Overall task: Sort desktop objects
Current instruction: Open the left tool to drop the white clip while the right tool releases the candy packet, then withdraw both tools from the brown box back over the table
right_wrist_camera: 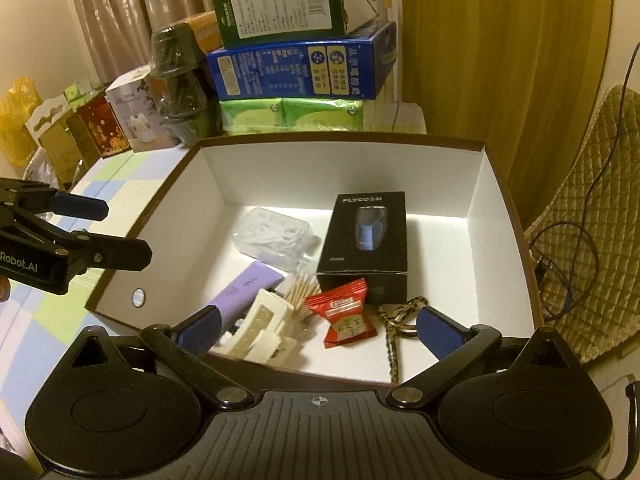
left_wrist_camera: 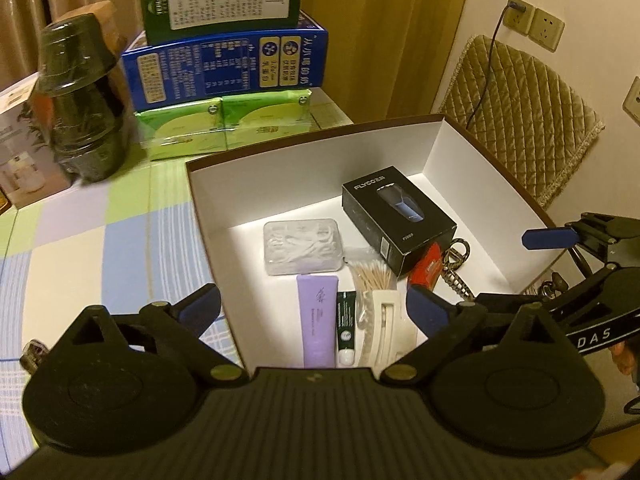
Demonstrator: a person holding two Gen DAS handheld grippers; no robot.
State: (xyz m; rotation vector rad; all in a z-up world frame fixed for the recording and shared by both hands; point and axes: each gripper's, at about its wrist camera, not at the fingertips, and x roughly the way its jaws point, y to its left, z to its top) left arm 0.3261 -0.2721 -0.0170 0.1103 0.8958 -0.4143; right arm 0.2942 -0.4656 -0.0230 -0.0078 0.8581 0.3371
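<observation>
A white box with a brown rim (left_wrist_camera: 304, 184) (right_wrist_camera: 348, 168) stands on the checked cloth. Inside lie a black shaver box (left_wrist_camera: 396, 216) (right_wrist_camera: 366, 236), a clear floss-pick case (left_wrist_camera: 304, 246) (right_wrist_camera: 276, 236), a purple tube (left_wrist_camera: 318, 320) (right_wrist_camera: 248, 284), cotton swabs (left_wrist_camera: 372, 276), a white hair clip (right_wrist_camera: 260, 328), a red packet (right_wrist_camera: 346, 312) and a braided cord (right_wrist_camera: 394, 328). My left gripper (left_wrist_camera: 314, 306) hovers open over the box's near left side, holding nothing. My right gripper (right_wrist_camera: 318, 330) hovers open over the near edge, also with nothing in it.
Green, blue and pale-green cartons (left_wrist_camera: 224, 64) are stacked behind the box. Wrapped black cups (left_wrist_camera: 80, 100) and small gift boxes (right_wrist_camera: 132, 112) stand at the back left. A quilted chair cover (right_wrist_camera: 600, 216) with a cable is on the right. Checked cloth (left_wrist_camera: 100, 240) lies left of the box.
</observation>
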